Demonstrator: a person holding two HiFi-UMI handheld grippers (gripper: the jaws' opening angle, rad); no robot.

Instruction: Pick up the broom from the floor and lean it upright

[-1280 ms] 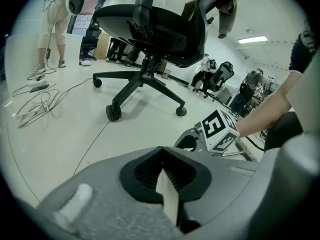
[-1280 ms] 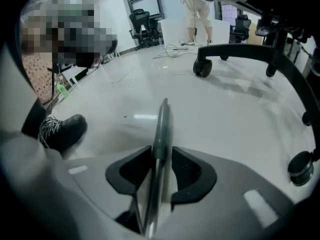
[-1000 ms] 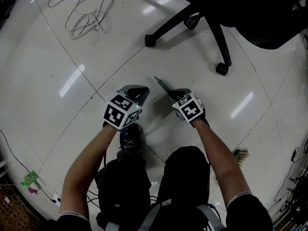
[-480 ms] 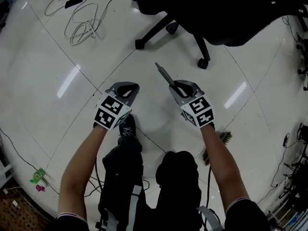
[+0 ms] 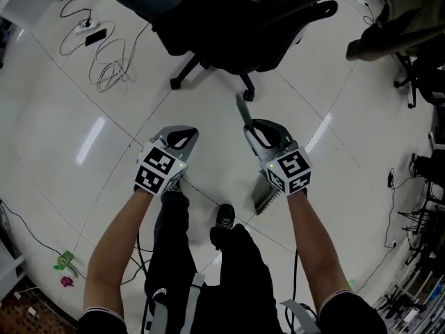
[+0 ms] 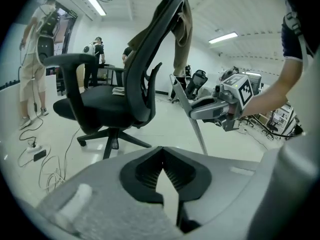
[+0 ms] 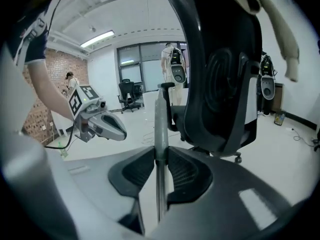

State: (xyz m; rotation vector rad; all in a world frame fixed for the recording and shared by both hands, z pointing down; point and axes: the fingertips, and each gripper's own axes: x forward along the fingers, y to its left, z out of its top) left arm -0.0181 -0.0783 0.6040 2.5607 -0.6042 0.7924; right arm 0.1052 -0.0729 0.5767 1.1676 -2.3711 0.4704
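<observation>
- Two grippers are held out side by side above the white floor, and only one of them carries anything.
- The right gripper has its fingers clamped on the handle of the broom, which runs straight up between them in the right gripper view.
- That grip sits partway along the handle. The free end pokes forward toward the office chair, and the brush head hangs back under the hand, near the person's legs.
- The left gripper is apart from the broom, its fingers pressed together with nothing between them. It looks kept free to steady the handle when the broom is stood up.
- The broom seems clear of the floor and tilted, so the pick-up looks done and the leaning is not yet done.
- The office chair is the nearest support, but it stands on castors and might roll away under the handle's push.
</observation>
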